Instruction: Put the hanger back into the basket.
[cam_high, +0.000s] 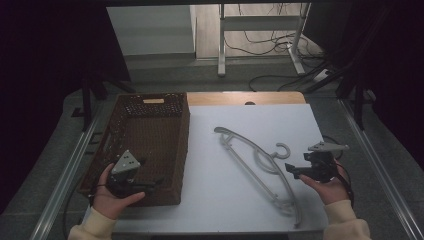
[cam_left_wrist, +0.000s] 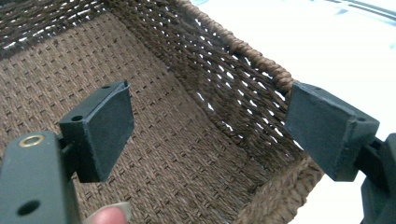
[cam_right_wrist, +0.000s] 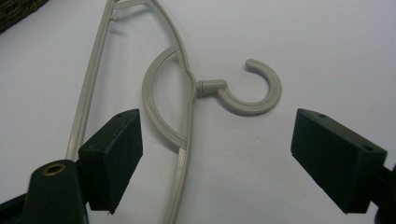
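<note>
We see our right tongs (cam_right_wrist: 210, 158) gaping empty just beside the hanger (cam_high: 260, 165), which lies lengthwise on the desk (cam_high: 210, 190) beside the basket (cam_high: 175, 150), where our left tongs (cam_left_wrist: 205, 135) hover open.

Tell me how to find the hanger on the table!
Start at the white table. On its left side sits a big brown woven basket; look right of that, on the bare white part. The hanger lies flat there, near the right claw: thin, pale grey plastic, with a curled hook on one side.
</note>
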